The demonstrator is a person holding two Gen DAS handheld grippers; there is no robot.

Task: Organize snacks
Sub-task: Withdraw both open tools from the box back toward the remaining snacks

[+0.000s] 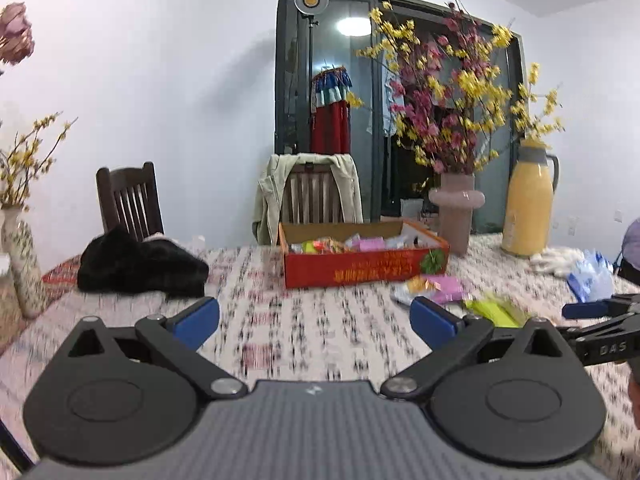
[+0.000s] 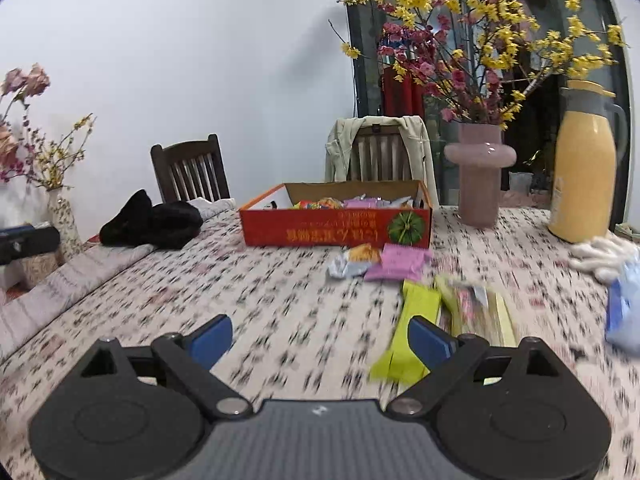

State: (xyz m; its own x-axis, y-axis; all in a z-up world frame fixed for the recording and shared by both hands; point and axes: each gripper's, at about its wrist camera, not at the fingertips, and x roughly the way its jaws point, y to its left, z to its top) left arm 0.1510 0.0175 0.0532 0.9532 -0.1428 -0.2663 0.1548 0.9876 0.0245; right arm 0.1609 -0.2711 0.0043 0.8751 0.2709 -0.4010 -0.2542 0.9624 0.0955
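Left gripper [image 1: 314,318] sits low centre of the left wrist view, jaws spread wide, nothing between the blue pads [image 1: 198,314]; only patterned tablecloth [image 1: 304,332] shows in the gap. Right gripper [image 2: 320,340] sits low centre of the right wrist view, jaws likewise wide apart and empty. Its right pad [image 2: 430,342] overlaps a green packet [image 2: 414,308] in the picture; contact cannot be judged through the blur.

Red box [image 2: 336,228] stands on the table at frame centre in both views, open-topped, with mixed snack packets inside. Loose snacks lie on the cloth right of centre, in front of the box: a purple packet [image 2: 400,266] and a silver-orange packet [image 2: 354,260] just beside the box's front wall, then the green packet and a blurred yellow-pink packet [image 2: 476,300] nearer the camera.

Right of the box: pink vase [image 2: 480,176] with yellow and pink blossom branches, then a yellow flask [image 2: 584,172] at the right edge. White gloves [image 2: 600,256] and a blue bag [image 2: 624,312] lie at lower right. Black cloth [image 2: 152,220] lies left of the box. Two chairs stand behind the table; the right chair [image 2: 378,152] carries a beige jacket.

In the left wrist view, the right gripper enters at the right edge.
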